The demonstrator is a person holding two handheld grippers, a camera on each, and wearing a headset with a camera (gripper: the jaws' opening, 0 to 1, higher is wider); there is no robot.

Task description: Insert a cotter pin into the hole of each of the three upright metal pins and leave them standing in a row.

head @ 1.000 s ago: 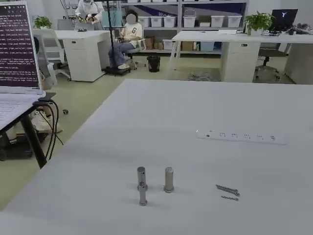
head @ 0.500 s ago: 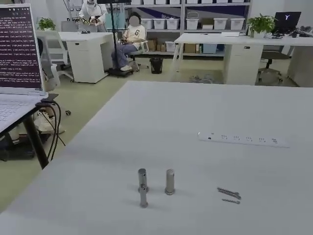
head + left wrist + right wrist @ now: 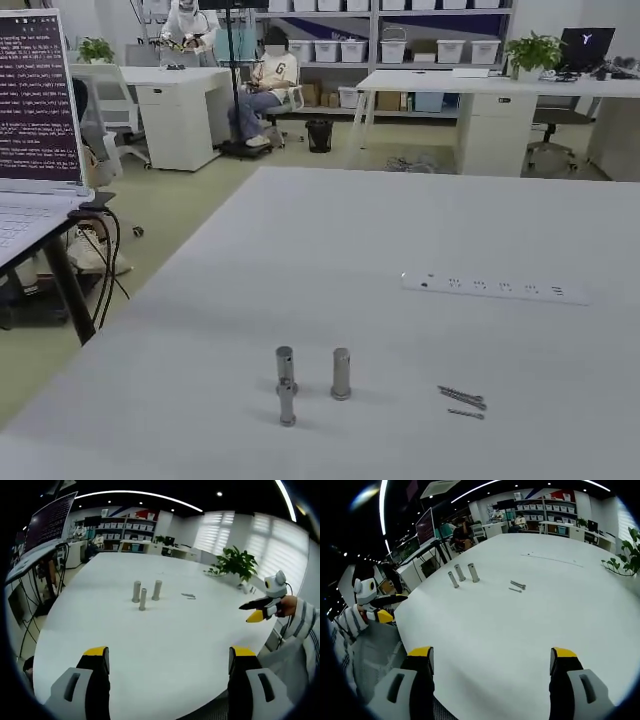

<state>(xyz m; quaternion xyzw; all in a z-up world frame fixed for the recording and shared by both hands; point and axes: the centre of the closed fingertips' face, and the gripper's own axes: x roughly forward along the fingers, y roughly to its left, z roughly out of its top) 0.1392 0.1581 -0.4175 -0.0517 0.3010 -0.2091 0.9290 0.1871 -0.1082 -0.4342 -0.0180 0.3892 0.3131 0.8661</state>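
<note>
**Dull metal on a matt top**

The three upright pins (image 3: pixel 341 373) look like bare metal, smooth and grey with a soft sheen. To their right, the cotter pins (image 3: pixel 461 398) are thin metal too, a little brighter. The table (image 3: pixel 300 250) top is pale grey, smooth and matt. The far power strip (image 3: pixel 495 288) looks like white plastic. The left gripper (image 3: pixel 169 652) and right gripper (image 3: pixel 491 652) have grey, plastic-looking jaws with smooth yellow caps.

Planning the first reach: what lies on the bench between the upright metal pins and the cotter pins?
Nothing. In the head view the tabletop between the metal pins and the cotter pins is bare.
</note>
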